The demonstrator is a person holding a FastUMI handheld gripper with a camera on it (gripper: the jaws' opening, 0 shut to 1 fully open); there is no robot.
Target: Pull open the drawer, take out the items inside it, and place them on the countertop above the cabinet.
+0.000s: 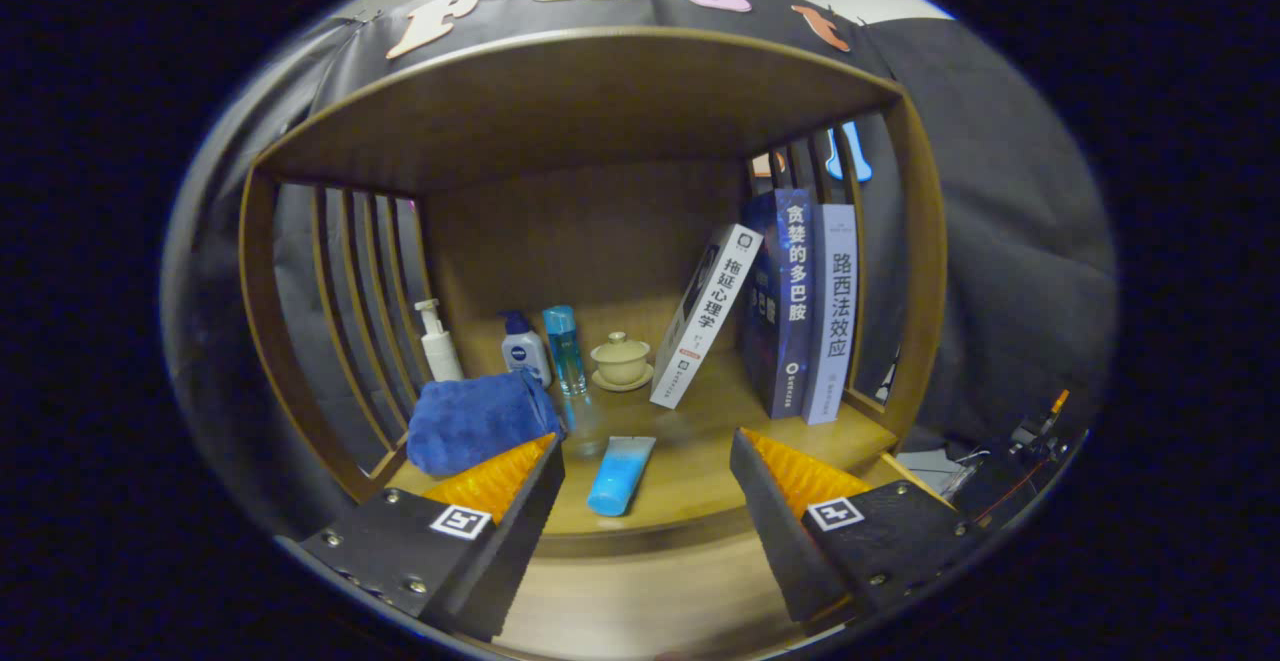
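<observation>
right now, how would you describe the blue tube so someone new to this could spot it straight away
Start at the wooden shelf with slatted sides, where books lean on one side and bottles stand at the back. The tube lies flat near the front edge, just ahead of the open gripper, beside the folded blue towel. Unlike the bottles, it lies on its side, alone.

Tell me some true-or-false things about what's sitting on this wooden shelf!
1. The light blue squeeze tube lies flat between the open gripper's fingers. True.
2. The folded blue cloth is draped over the books. False: it sits at the slatted side, beside the white pump bottle.
3. All three books stand straight. False: the white book leans against the dark blue book.
4. A small beige lidded cup sits on a saucer. True.
5. The gripper holds the tube. False: it holds nothing.
</observation>
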